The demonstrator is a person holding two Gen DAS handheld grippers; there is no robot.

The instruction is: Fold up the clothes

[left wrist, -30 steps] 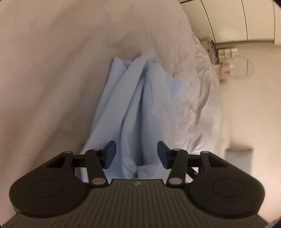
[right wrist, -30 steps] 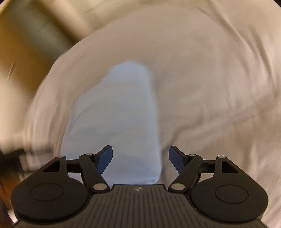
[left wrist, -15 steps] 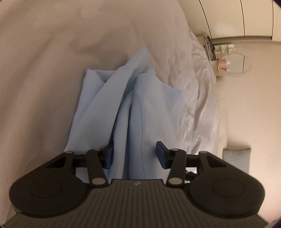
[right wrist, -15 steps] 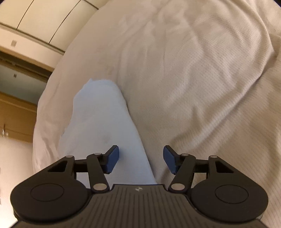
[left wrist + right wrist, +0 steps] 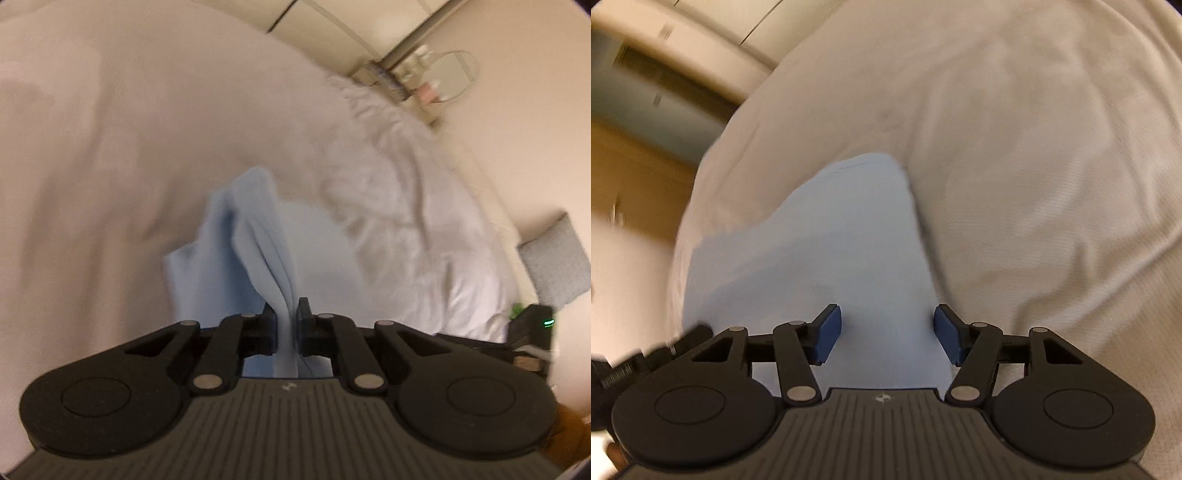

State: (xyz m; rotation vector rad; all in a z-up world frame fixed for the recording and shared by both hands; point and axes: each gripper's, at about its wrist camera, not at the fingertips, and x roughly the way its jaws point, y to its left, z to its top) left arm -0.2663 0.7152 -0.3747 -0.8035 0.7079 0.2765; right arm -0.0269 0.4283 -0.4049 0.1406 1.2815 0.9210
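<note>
The left tool [image 5: 286,326] has just pinched the light blue cloth [image 5: 266,236] on the bed [image 5: 110,147]; the right tool [image 5: 886,328] stays wide open, so folding can start.

A big soft white bed cover [image 5: 155,122] with a bumpy weave fills most of both views. A crumpled white sheet [image 5: 417,229] lies at its far edge. A small grey square cushion [image 5: 554,258] sits on the pale floor. Brown wooden doors [image 5: 631,177] show blurry.

Left tongs [image 5: 286,326] have pinched a light-blue garment [image 5: 258,236] fold; lifted.
</note>
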